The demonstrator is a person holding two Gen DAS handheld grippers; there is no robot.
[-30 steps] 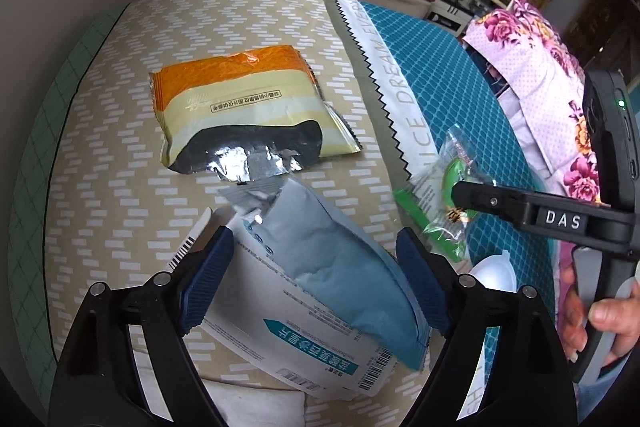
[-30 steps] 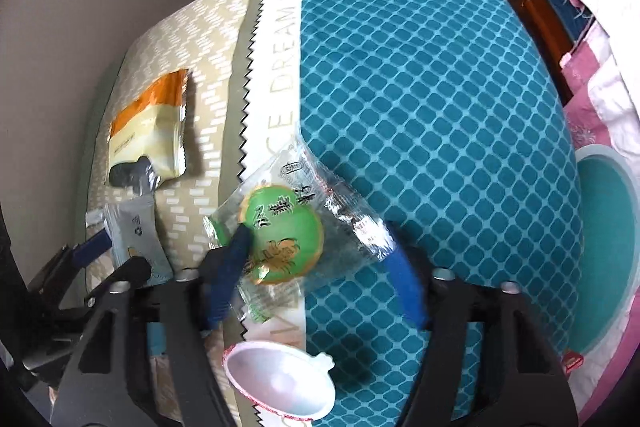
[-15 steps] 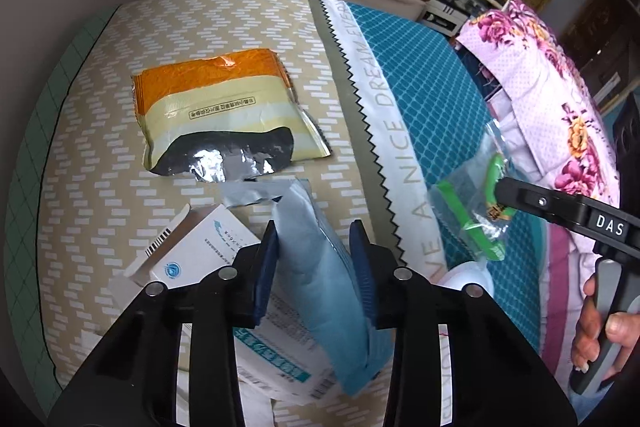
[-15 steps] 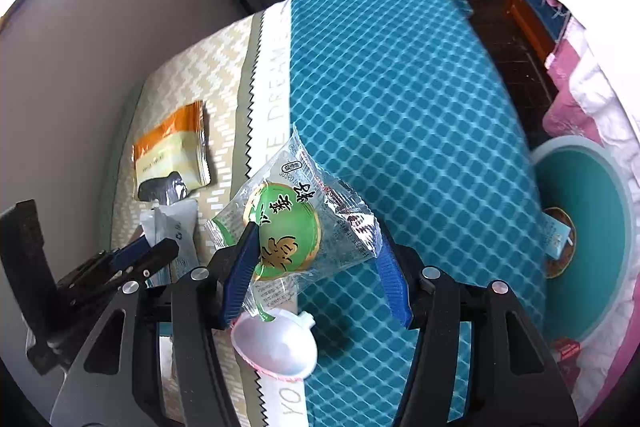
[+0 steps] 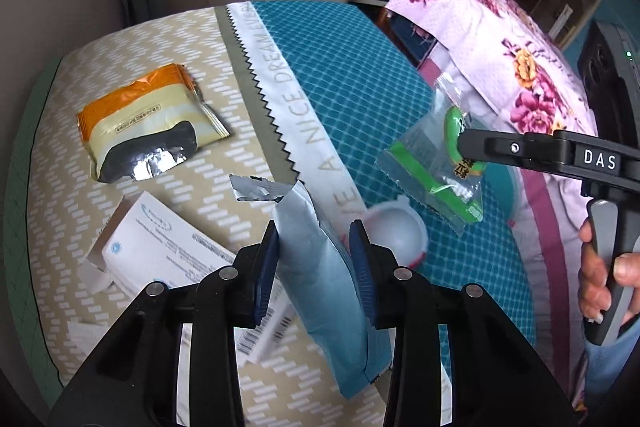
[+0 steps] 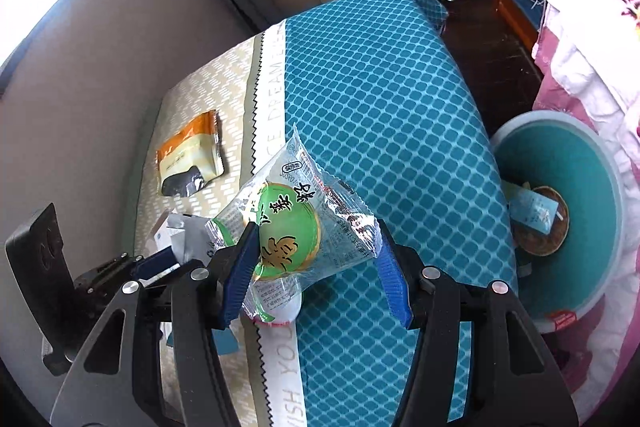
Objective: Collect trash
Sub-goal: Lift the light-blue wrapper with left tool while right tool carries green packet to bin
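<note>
The left gripper [image 5: 316, 263] is clenching a torn grey-blue pouch [image 5: 320, 267], both blue pads pressing its sides, and is lifting it above the bedspread [image 5: 360, 67]. The right gripper [image 6: 316, 267] is grasping a clear wrapper with a green disc [image 6: 288, 223], holding it off the bedspread, to the right of the pouch. On the bedspread, an orange-and-cream packet [image 5: 148, 123] is lying beyond the pouch, a white printed box [image 5: 168, 251] is lying just left of it, and a white plastic cup [image 5: 394, 231] is sitting just right of it. A round teal bin [image 6: 560, 211] is standing on the floor beside the bedspread, with 1 pale blue wrapper [image 6: 532, 207] inside.
</note>
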